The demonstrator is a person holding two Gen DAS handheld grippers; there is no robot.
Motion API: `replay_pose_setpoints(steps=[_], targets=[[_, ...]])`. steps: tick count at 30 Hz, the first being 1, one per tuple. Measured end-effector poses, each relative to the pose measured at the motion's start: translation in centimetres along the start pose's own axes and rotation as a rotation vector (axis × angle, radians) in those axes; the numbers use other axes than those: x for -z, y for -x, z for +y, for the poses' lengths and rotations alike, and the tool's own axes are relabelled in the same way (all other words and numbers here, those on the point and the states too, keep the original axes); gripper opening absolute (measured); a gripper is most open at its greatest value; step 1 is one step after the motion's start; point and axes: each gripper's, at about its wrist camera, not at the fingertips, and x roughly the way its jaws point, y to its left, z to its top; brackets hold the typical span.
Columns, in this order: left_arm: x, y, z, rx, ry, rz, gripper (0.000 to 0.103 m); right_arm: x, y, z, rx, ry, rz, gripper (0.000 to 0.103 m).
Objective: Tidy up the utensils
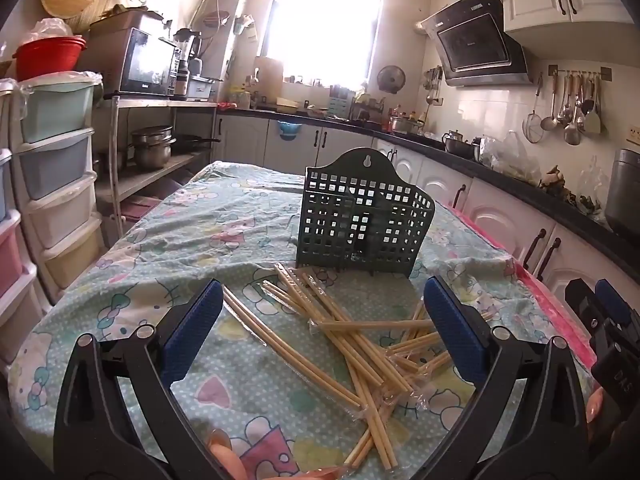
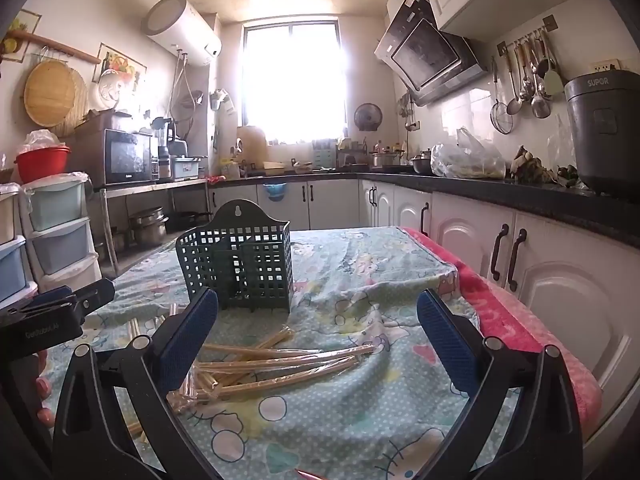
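A dark green perforated utensil holder [image 1: 362, 216] stands upright on the counter [image 1: 168, 240], which is draped in a pale blue cartoon-print cloth [image 2: 360, 264]. The holder has a tall back plate with a keyhole slot at the top and an inner divider that splits it into compartments; nothing can be made out standing inside it.

Just in front of the holder lies a loose, crisscrossed pile of bamboo chopsticks [image 1: 352, 332], many of them in clear plastic sleeves. The nearest tips almost reach the holder's base, and the rest fan out toward the person.

The left tongs [image 1: 322, 332] hover above the pile in front of the holder, their blue-padded arms spread wide with nothing between them. The right tongs [image 2: 318, 340] are also spread wide and grip nothing; they sit in front of the holder and off to its right, over the right end of the pile. Each pair shows at the edge of the other's view, side by side.

Behind the holder, a bright window [image 2: 294, 80] washes out the far wall. A pink cloth [image 2: 516, 320] edges the counter to the holder's right.
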Motion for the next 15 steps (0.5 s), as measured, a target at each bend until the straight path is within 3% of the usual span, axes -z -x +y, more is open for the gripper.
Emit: replay_pose_setpoints(steps=[15], targets=[[0.11,0.16,-0.14,0.007,-0.011,-0.003,0.093,-0.07,-0.02,-0.02,0.001,-0.001,-0.007,0.097]])
